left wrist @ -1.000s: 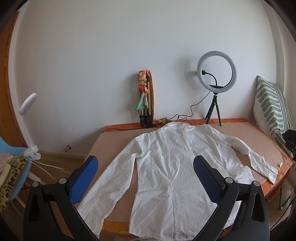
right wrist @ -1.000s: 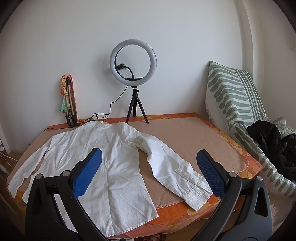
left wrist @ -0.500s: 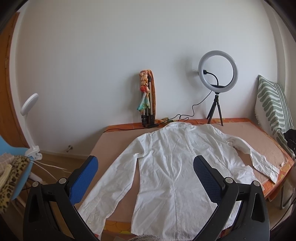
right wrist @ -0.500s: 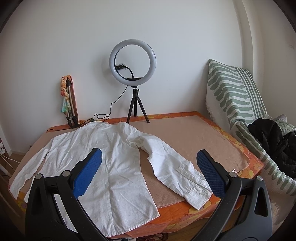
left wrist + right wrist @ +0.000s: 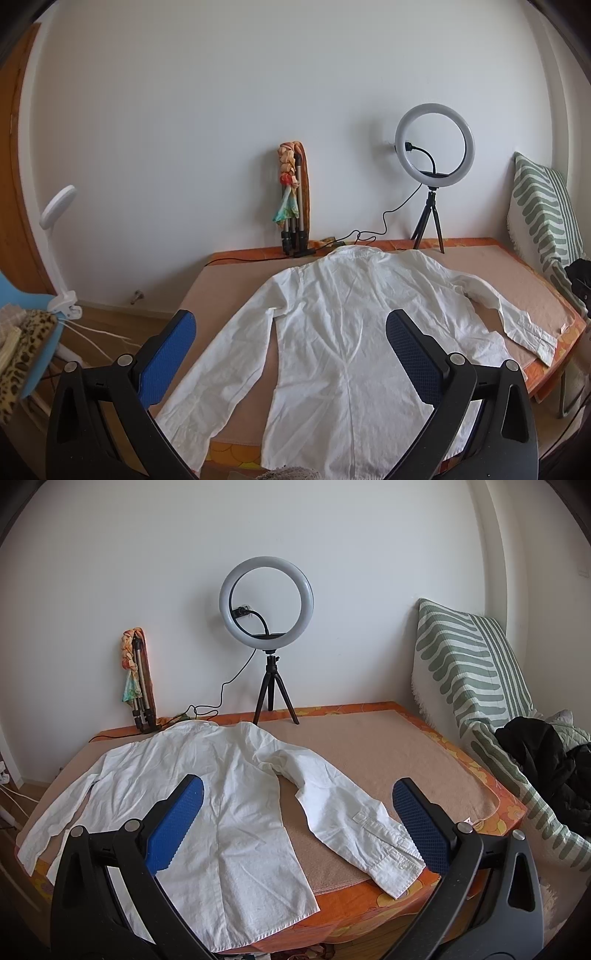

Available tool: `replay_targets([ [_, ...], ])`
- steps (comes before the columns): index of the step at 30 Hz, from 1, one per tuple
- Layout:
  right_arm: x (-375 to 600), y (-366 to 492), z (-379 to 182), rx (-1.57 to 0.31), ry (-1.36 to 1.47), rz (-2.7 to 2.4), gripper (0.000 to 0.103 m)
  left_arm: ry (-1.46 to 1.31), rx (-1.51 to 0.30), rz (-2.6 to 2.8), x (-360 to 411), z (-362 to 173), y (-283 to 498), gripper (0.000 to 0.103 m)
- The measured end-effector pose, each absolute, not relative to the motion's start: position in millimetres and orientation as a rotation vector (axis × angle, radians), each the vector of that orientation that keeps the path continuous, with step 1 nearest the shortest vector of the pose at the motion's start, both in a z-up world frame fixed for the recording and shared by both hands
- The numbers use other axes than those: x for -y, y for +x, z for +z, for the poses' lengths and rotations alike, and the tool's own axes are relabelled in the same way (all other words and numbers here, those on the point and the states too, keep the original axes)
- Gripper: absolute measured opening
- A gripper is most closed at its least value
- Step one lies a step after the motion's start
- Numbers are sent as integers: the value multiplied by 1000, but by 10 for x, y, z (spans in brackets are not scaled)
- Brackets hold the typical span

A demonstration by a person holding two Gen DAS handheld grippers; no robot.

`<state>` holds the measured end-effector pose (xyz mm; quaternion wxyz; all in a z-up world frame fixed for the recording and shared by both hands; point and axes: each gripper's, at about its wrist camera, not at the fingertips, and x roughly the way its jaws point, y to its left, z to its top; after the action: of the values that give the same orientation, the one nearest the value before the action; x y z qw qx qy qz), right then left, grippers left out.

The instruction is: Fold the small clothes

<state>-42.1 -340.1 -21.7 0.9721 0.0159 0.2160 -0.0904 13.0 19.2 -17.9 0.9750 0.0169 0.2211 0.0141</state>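
A white long-sleeved shirt (image 5: 332, 332) lies flat, back up, on the table, collar toward the wall and both sleeves spread out. It also shows in the right wrist view (image 5: 207, 805). My left gripper (image 5: 291, 339) is open and empty, held above the shirt's lower body near the front edge. My right gripper (image 5: 299, 812) is open and empty, held above the shirt's right sleeve (image 5: 362, 827), whose cuff lies near the front right corner.
The table (image 5: 388, 746) has a beige mat over an orange cloth. A ring light on a tripod (image 5: 266, 602) and a folded tripod with a scarf (image 5: 135, 672) stand at the back. A striped cushion (image 5: 469, 672) and black clothes (image 5: 543, 760) are at right. A clip lamp (image 5: 59, 206) is at left.
Both grippers have drawn back and up a little, so the shirt sits slightly lower and farther in both views. The shirt has not moved and the jaws stay open.
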Motion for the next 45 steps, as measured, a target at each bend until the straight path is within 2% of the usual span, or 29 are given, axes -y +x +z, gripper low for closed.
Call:
replay_targets([
  [45,3364,-366,-270,-443,28,-168,103,32,-459,47,-290,-208,209,102],
])
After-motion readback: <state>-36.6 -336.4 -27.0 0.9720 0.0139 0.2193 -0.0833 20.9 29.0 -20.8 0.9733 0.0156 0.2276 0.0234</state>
